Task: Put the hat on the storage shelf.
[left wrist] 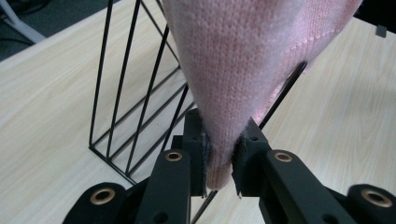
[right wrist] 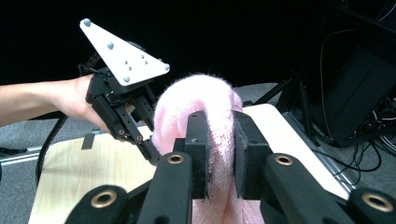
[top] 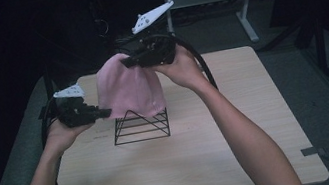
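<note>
Two hand-held grippers clamp the pink knit cloth [top: 129, 88] above the wire rack [top: 140, 126] on the counter [top: 189, 164]: left hand-held gripper [left wrist: 219, 158] low, right hand-held gripper [right wrist: 219, 149] high. Pulling may snag it and tip the rack.

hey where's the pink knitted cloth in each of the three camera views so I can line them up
High view: the pink knitted cloth hangs at centre, over the black wire rack.
Left gripper view: it drops from the top to a point pinched between the jaws at bottom centre.
Right gripper view: it bulges at centre bottom, clamped between the jaws.
Shared landmark: the left gripper, gripping the cloth's lower edge, also seen in the right gripper view.
</note>
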